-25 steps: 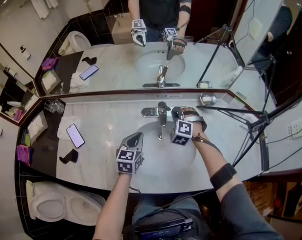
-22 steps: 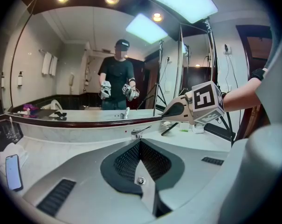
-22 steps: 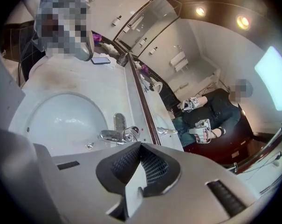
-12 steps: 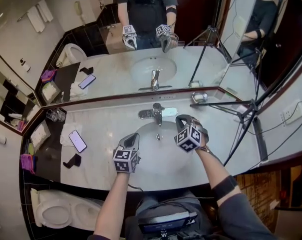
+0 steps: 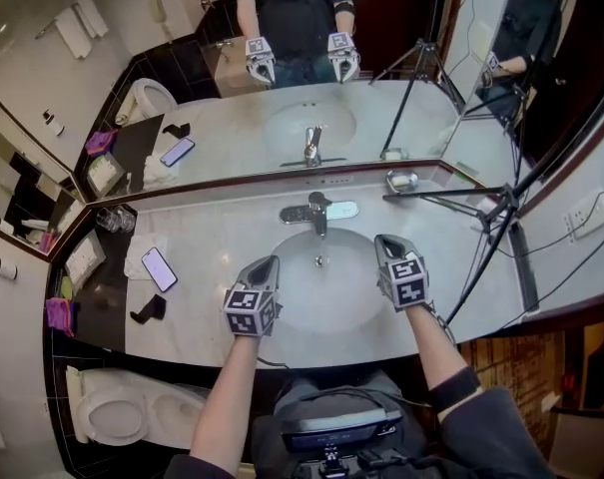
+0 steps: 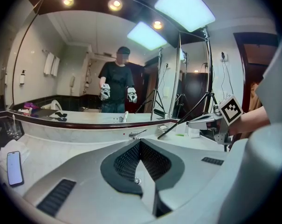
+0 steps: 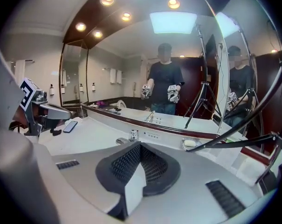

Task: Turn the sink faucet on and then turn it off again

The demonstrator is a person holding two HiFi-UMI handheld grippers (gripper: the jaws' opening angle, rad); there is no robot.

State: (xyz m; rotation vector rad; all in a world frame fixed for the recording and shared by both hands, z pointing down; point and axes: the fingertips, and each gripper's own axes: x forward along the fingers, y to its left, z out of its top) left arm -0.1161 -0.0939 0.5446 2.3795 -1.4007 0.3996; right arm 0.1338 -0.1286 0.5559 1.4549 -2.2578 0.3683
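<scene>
The chrome faucet [image 5: 319,211] stands at the back of the oval white sink [image 5: 282,302]; no water shows at its spout. My right gripper [image 5: 386,241] hovers over the sink's right rim, apart from the faucet, jaws shut on nothing. My left gripper [image 5: 266,265] hangs over the sink's left rim, also shut and empty. In the left gripper view the left gripper [image 6: 140,143] points toward the faucet [image 6: 137,134]. Beyond the closed tips of the right gripper [image 7: 140,143] in its own view, the faucet [image 7: 133,135] shows slightly to the left.
A phone [image 5: 160,268], a black object [image 5: 142,310] and drinking glasses [image 5: 110,218] sit on the counter's left. A soap dish [image 5: 402,181] and a tripod [image 5: 481,208] stand at the right. A wall mirror [image 5: 311,118] runs behind; a toilet [image 5: 112,412] lies lower left.
My right gripper has drawn back from the faucet handle toward the sink's right front and rolled so its marker cube faces up. The left gripper has barely shifted.
</scene>
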